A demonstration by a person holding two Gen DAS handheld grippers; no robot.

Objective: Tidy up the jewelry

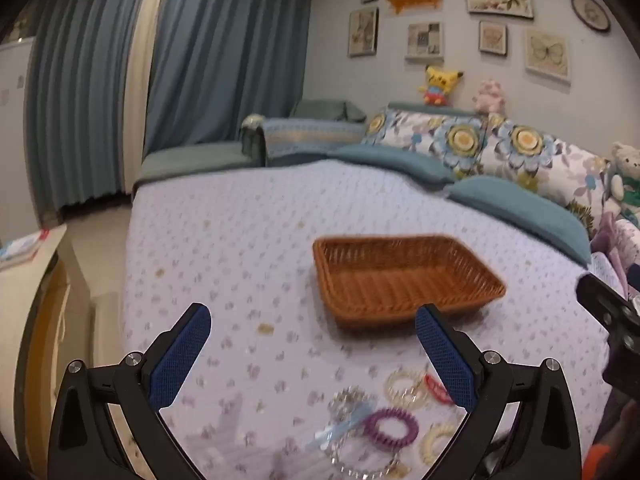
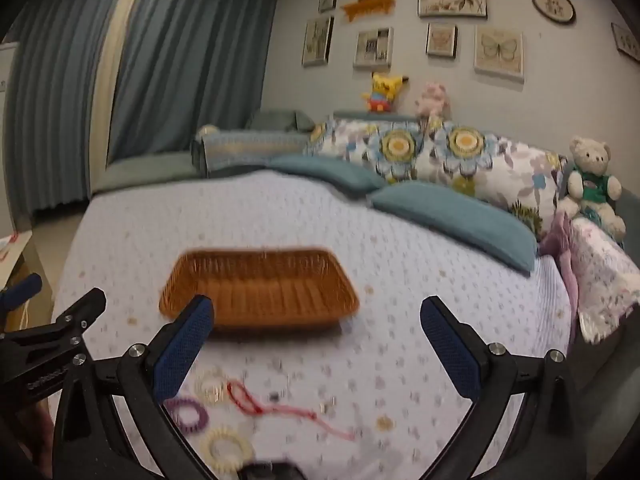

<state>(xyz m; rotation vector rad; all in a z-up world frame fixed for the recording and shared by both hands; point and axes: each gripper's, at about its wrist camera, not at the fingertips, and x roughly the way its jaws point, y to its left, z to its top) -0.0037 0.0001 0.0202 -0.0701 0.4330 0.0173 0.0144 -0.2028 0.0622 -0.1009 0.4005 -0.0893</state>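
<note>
Woven brown basket (image 1: pixel 404 276), rectangular, sits on quilted bedspread (image 1: pixel 240 248); coiled hair ties (image 1: pixel 391 426) lie nearby. Left gripper (image 1: pixel 312 356) and right gripper (image 2: pixel 316 344) both spread, holding nothing.

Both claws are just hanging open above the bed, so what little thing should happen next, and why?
Probably lower the left gripper onto the purple coil hair tie and close on it. Both grippers are open and hold nothing, the wicker basket looks empty, and the jewelry lies loose on the bedspread in front of it. The purple tie sits nearest, between the left fingers.
</note>
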